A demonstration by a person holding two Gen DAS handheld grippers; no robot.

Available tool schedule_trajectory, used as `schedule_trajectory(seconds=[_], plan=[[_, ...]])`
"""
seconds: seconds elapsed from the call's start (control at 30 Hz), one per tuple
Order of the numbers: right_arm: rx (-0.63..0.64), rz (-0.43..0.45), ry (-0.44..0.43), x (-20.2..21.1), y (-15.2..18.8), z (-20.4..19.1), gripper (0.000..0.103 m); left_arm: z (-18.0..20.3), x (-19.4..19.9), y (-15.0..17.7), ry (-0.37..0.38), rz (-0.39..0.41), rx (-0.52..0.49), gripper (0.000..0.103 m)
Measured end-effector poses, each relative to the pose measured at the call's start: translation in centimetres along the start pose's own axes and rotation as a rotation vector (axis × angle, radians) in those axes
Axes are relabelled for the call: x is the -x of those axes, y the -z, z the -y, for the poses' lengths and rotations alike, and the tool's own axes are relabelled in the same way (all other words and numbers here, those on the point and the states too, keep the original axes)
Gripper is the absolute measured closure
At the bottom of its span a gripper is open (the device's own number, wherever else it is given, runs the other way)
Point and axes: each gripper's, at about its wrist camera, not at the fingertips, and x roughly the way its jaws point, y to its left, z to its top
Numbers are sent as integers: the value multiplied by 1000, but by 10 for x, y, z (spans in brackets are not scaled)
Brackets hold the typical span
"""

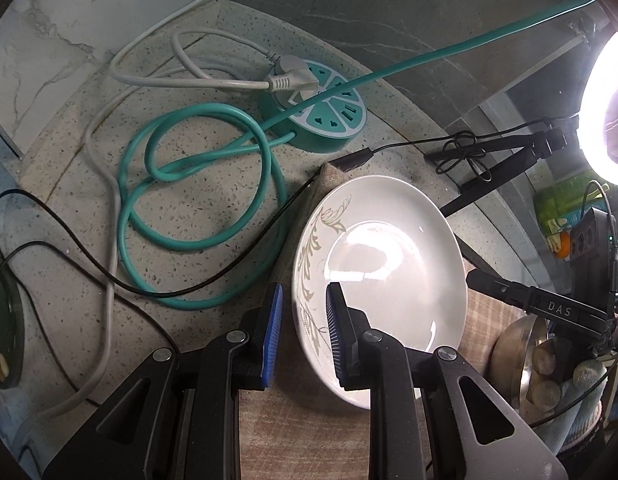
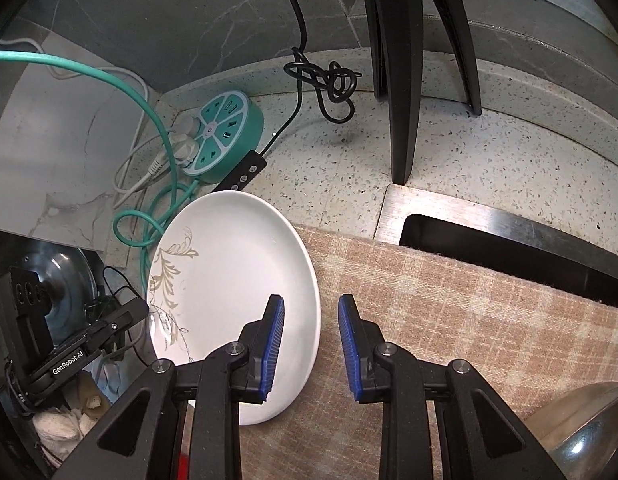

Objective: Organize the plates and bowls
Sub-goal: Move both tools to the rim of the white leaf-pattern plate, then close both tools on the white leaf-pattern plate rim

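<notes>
A white plate (image 1: 389, 280) (image 2: 237, 280) with a grey-green leaf pattern lies on a tan plaid cloth (image 1: 301, 432) (image 2: 449, 320). My left gripper (image 1: 303, 292) straddles its left rim, the right pad over the plate and the left pad outside it. My right gripper (image 2: 311, 304) straddles the right rim the same way, mirrored. Both sets of jaws stand slightly apart, with cloth showing between the rim and each outer pad. Neither grips the plate. A steel bowl (image 2: 585, 436) (image 1: 513, 360) sits on the cloth to the plate's right.
A round teal power strip (image 1: 321, 112) (image 2: 225, 136) and its looped teal cable (image 1: 197, 208) lie on the speckled counter behind the plate, with white and black cords. Black tripod legs (image 2: 405, 80) stand at the back. A steel sink (image 2: 469, 216) opens to the right. A ring light (image 1: 605, 112) glares.
</notes>
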Motion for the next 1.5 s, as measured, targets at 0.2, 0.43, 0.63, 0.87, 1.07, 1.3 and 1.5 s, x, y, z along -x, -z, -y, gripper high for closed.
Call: schedule_trajectory(seconds=[0.2,0.43,0.63,0.87,1.07,1.3,1.5], plan=[[2,-7,5,-6,-2,-1,78,1,-4,-3,-2,-2,-13,83],[-5,-8,4,-7,-1,2,84,2,-6,-4,-6,-4,-27,89],[-8,-13,4,-11,-1,4,91,3,-9,-3,-15,-5,-32,92],[-20,-27,-12,-17,-1,5,96,0,-11,-4,-11,-11,-29,94],[-23,-28,-14,-18,-2,6,99,-1,-13,-6,-16,-6,-25,97],[-31,-26,-18,-18,-2,6,99,0,-16,-7,-18,-9,-32,97],[-35,-23,-20,-18,-1,7,99,2,-19,-7,-25,-8,-36,97]])
